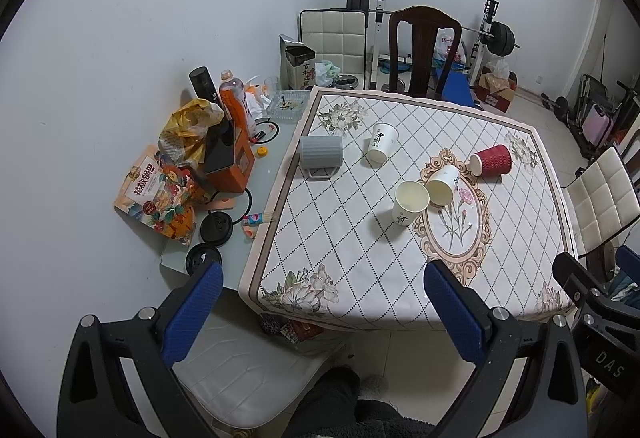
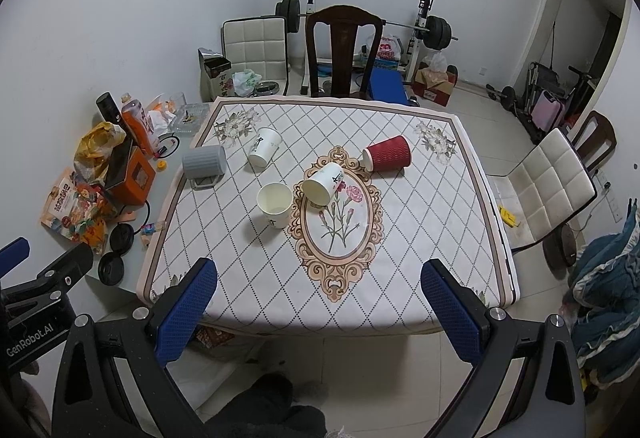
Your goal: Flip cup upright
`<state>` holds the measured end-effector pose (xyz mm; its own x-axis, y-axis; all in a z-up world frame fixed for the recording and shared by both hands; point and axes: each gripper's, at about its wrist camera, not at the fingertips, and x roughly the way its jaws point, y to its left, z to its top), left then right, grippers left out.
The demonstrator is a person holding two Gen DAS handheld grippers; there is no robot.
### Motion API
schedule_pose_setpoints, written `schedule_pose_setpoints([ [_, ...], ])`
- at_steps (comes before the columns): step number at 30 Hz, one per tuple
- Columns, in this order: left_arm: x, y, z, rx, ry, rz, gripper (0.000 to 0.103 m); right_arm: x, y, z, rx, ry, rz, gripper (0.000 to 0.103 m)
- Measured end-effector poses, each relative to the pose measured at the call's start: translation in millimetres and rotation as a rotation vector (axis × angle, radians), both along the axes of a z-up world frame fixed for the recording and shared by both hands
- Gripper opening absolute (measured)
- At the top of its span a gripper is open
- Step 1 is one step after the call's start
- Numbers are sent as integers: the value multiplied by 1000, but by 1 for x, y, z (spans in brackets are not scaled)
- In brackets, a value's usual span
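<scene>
Both grippers held back off the near edge of the table (image 2: 460,142), well apart from every cup. Left gripper (image 1: 324,302) spread wide, nothing between its pads; right gripper (image 2: 320,298) likewise wide and empty.

Landmark: the oval medallion (image 2: 338,222) printed mid-cloth. Upright white cup (image 2: 274,205) just left of it, mouth up, needing nothing. Tipped white cup (image 2: 325,184) lying across its upper left rim, mouth toward the camera. Red cup (image 2: 388,154) on its side just beyond its upper right, narrow base pointing left. Another white cup (image 2: 264,147) on its side farther up and left. Grey mug (image 2: 204,160) on its side well left, at the cloth's edge.

Likely paper, so very light, thin-walled, easy to crush at the open rim and prone to rolling when nudged. Ribbed red wall probably grippier than the smooth white. Best taken gently across the mid-body, nearer the stiffer base, then rotated and set down.
</scene>
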<state>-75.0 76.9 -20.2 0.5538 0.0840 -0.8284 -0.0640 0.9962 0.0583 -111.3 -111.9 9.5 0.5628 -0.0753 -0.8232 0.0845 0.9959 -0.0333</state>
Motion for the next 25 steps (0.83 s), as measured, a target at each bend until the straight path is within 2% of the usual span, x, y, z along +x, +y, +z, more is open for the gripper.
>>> schedule_pose_setpoints([
  [25, 1, 0, 1, -3, 0, -3, 103, -1, 2, 0, 5, 1, 5, 103],
])
